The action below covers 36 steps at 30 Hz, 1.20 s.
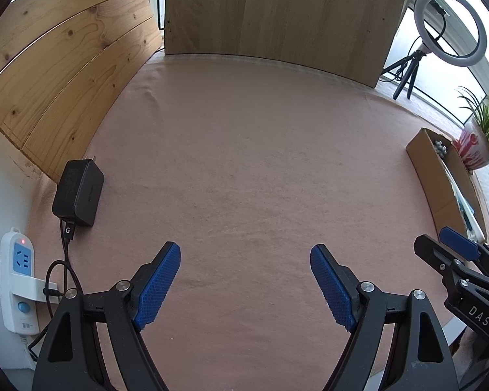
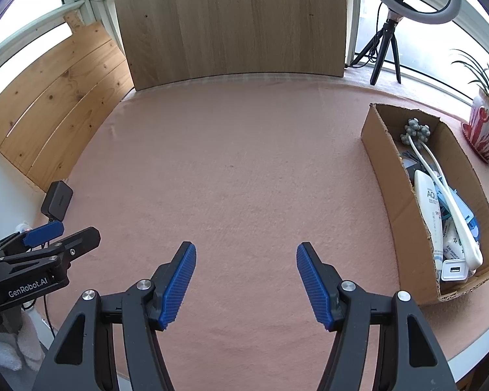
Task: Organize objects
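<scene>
L gripper [image 1: 245, 280] open | R gripper [image 2: 246, 280] open | box [image 2: 391, 176] right of R

Black hinged frames with silver pivot screws carry ribbed blue pads on the left gripper [image 1: 245, 255] and right gripper [image 2: 246, 254]; white lettering reads "DAS" and "GenRobot.AI"
</scene>
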Each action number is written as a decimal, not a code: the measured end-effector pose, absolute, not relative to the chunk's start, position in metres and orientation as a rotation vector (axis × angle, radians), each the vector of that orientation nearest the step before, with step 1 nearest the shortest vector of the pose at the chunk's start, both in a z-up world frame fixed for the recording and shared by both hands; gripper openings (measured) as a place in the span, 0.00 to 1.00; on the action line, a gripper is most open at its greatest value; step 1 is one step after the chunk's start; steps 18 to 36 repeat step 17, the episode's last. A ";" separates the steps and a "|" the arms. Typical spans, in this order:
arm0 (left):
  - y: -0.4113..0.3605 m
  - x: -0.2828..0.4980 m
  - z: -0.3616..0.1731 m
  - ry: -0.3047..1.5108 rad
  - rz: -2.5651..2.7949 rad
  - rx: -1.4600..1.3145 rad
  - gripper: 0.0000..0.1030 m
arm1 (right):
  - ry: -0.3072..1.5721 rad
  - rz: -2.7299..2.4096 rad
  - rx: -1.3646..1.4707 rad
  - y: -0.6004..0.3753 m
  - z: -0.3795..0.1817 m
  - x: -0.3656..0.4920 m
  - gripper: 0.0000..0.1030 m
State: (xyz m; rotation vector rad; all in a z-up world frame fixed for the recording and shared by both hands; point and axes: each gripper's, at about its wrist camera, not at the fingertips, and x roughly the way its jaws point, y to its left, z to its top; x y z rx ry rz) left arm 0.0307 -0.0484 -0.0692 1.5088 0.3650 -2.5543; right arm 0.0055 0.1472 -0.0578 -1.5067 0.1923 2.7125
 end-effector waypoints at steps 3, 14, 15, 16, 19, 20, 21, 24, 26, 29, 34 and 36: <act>-0.046 0.030 -0.071 0.369 -2.567 1.524 0.82 | 0.195 2.709 -1.511 0.148 -0.058 0.005 0.59; -0.041 0.022 -0.076 0.336 -2.570 1.536 0.82 | 0.206 2.694 -1.516 0.154 -0.062 0.004 0.59; -0.041 0.020 -0.077 0.337 -2.567 1.543 0.82 | 0.206 2.691 -1.519 0.154 -0.063 0.003 0.59; -0.041 0.019 -0.078 0.341 -2.563 1.549 0.82 | 0.207 2.689 -1.522 0.155 -0.065 0.002 0.59; -0.041 0.017 -0.080 0.345 -2.559 1.557 0.82 | 0.209 2.688 -1.527 0.155 -0.066 0.001 0.59; -0.041 0.017 -0.080 0.345 -2.559 1.557 0.82 | 0.209 2.688 -1.527 0.155 -0.066 0.001 0.59; -0.041 0.017 -0.080 0.345 -2.559 1.557 0.82 | 0.209 2.688 -1.527 0.155 -0.066 0.001 0.59; -0.041 0.017 -0.080 0.345 -2.559 1.557 0.82 | 0.209 2.688 -1.527 0.155 -0.066 0.001 0.59; -0.041 0.017 -0.080 0.345 -2.559 1.557 0.82 | 0.209 2.688 -1.527 0.155 -0.066 0.001 0.59; -0.041 0.017 -0.080 0.345 -2.559 1.557 0.82 | 0.209 2.688 -1.527 0.155 -0.066 0.001 0.59; -0.041 0.017 -0.080 0.345 -2.559 1.557 0.82 | 0.209 2.688 -1.527 0.155 -0.066 0.001 0.59; -0.041 0.017 -0.080 0.345 -2.559 1.557 0.82 | 0.209 2.688 -1.527 0.155 -0.066 0.001 0.59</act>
